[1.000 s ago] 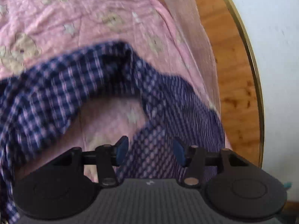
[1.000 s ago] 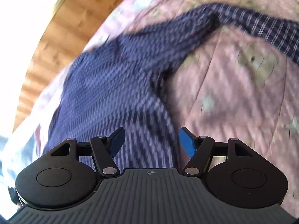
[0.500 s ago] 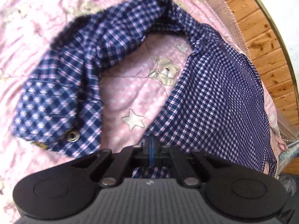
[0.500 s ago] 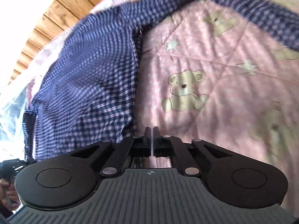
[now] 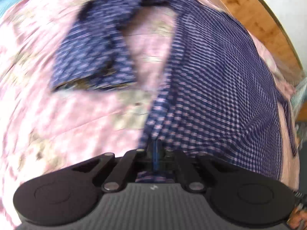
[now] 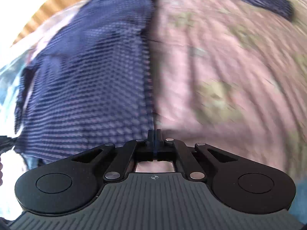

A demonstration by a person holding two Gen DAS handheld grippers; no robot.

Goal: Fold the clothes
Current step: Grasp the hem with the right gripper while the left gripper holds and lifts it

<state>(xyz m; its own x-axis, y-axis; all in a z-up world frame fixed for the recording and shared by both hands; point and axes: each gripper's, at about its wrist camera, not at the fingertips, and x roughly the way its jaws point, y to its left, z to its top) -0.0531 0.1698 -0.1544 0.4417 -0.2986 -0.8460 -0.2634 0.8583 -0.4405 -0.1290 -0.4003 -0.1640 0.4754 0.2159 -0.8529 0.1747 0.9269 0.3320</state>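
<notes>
While clamped, both grippers (image 5: 155,147) (image 6: 154,134), shirt (image 5: 220,88) edge

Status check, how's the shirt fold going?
Left gripper shut on shirt edge. Right gripper shut at shirt edge, grip unclear. Nothing in the way.

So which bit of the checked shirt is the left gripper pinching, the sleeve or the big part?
The big body part, at its front edge. The left gripper is shut there; the sleeve lies apart on the pink quilt.

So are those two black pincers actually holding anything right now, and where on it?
Both are shut on the navy checked cotton shirt. The left gripper and the right gripper each pinch its open front edge, over the pink bear-print quilt.
</notes>
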